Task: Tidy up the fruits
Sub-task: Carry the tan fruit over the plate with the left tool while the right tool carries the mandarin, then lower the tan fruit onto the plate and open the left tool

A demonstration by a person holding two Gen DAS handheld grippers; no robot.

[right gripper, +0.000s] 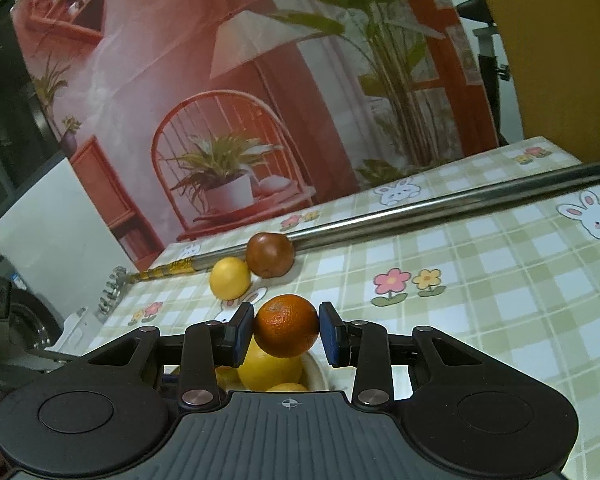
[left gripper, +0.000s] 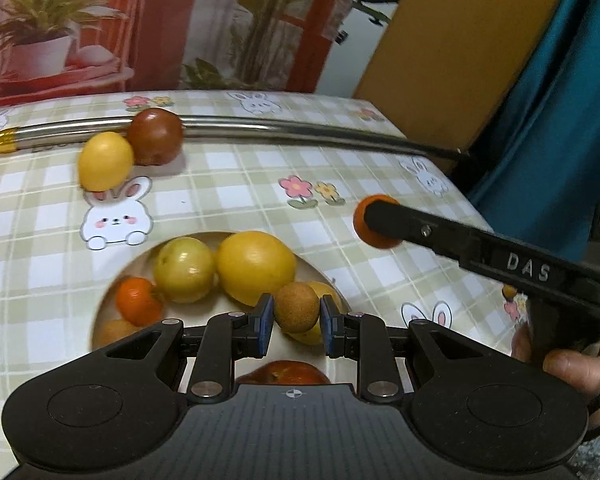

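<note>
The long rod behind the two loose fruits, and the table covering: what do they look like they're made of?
The rod looks like polished metal, probably steel: silvery, with a bright streak of reflection along its length, and a ribbed gold-coloured collar near one end. The table covering looks like a wipe-clean printed sheet, perhaps vinyl or oilcloth: smooth, with faint sheen, a green check and bunny and flower prints. It could be fabric.

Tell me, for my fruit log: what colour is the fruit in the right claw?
Orange: the fruit in the right claw shows best in the right wrist view.

Red apple [left gripper: 288, 374] half behind the left tool [left gripper: 296, 322]; plate [right gripper: 314, 372] mostly hidden
</note>
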